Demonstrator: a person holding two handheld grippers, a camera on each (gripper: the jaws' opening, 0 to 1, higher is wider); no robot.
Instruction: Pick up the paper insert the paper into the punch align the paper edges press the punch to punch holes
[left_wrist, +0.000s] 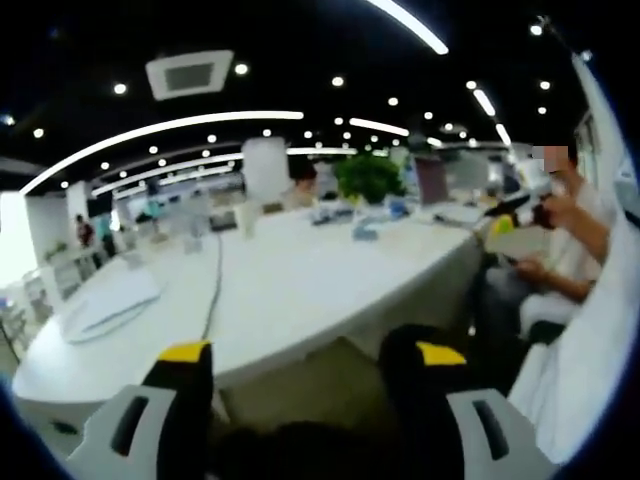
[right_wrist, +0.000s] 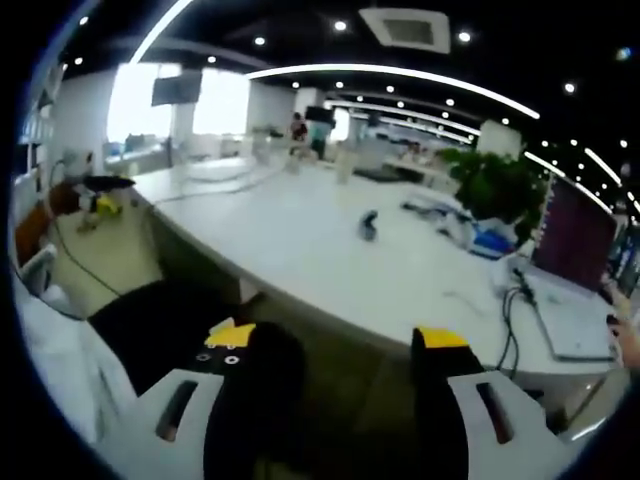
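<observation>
Left gripper view first: left gripper (left_wrist: 312, 362) up off the work, black jaws with yellow tips spread wide, nothing between them. Beyond, a long white curved desk (left_wrist: 300, 290) sweeping away, a thin dark cable (left_wrist: 214, 285) trailing across it, a flat white stack of paper sheets (left_wrist: 105, 300) lying near the desk's left end, well apart from the jaws. Likely the task's paper, though too blurred to be sure; no punch to be made out. Green leafy potted plant (left_wrist: 368, 178) at the far side, a seated person in a white shirt (left_wrist: 575, 235) off to the right, close against the desk's rim. Over to the right gripper view: right gripper (right_wrist: 338, 350) likewise raised, jaws parted, empty. Same white desk ahead, a small dark object (right_wrist: 369, 225) mid-surface, an open laptop with a dark reddish screen (right_wrist: 575, 270) and cables at the right, the plant at the far right. Handling call: paper light, limp, slick on a smooth top, prone to creasing, so best pinched gently at a free edge or corner, perhaps slid to the desk's rim first. Room to move: broad bare stretch down the desk's middle; cable, laptop leads and the seated person to be steered clear of.
</observation>
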